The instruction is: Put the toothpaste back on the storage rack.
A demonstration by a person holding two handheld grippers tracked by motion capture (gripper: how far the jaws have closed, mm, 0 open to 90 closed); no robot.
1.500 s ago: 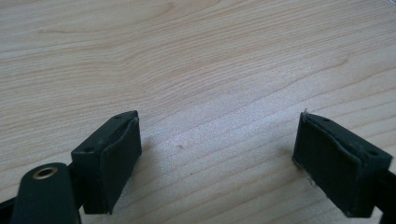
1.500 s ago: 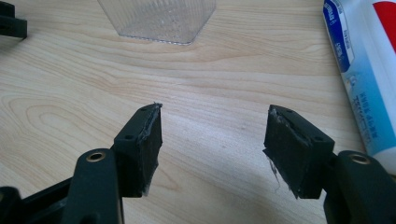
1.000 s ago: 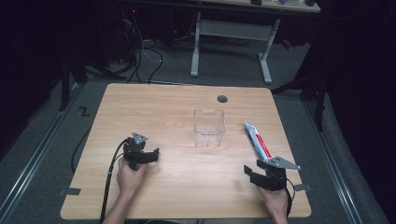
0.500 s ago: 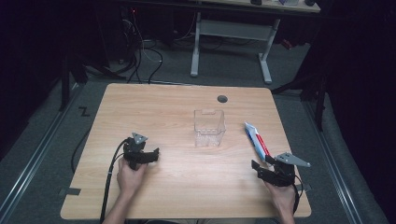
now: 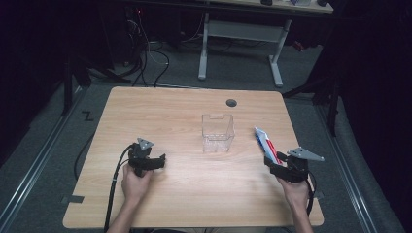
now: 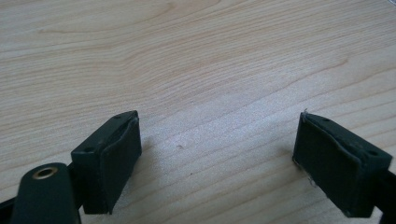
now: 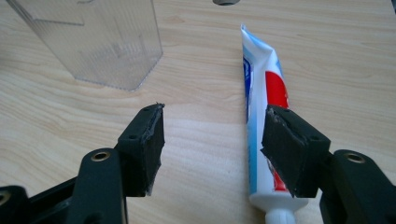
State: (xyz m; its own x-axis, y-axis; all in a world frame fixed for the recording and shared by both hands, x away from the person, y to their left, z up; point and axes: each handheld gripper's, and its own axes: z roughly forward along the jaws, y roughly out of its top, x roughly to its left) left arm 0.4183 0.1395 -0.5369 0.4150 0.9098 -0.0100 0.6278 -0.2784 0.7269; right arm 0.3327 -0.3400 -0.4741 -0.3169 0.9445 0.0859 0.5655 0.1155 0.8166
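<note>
Left gripper (image 5: pixel 156 162), held in the person's left hand (image 5: pixel 134 182), rests low over the wooden table (image 5: pixel 184 191) with its jaws spread wide and nothing between them. In the left gripper view (image 6: pixel 217 156) bare wood grain lies between and beyond the two black pads. A black cable (image 5: pixel 115 179) trails from this gripper back along the forearm and off the near edge of the table.

Ahead and to the right of the left gripper, near the middle of the table, stands a clear plastic container (image 5: pixel 218 132), upright and with its top open.

Right gripper (image 5: pixel 273 164), held in the right hand (image 5: pixel 296 191), has its jaws spread as well. A toothpaste tube (image 5: pixel 266 141), white with red and blue print, lies flat on the table directly ahead of it. In the right gripper view (image 7: pixel 212 142) the tube (image 7: pixel 261 107) runs lengthwise beside the right-hand pad, its cap end nearest the camera; whether pad and tube touch cannot be told. The container (image 7: pixel 95 39) stands ahead and to the left of these jaws, well apart from them and apart from the tube.
</note>
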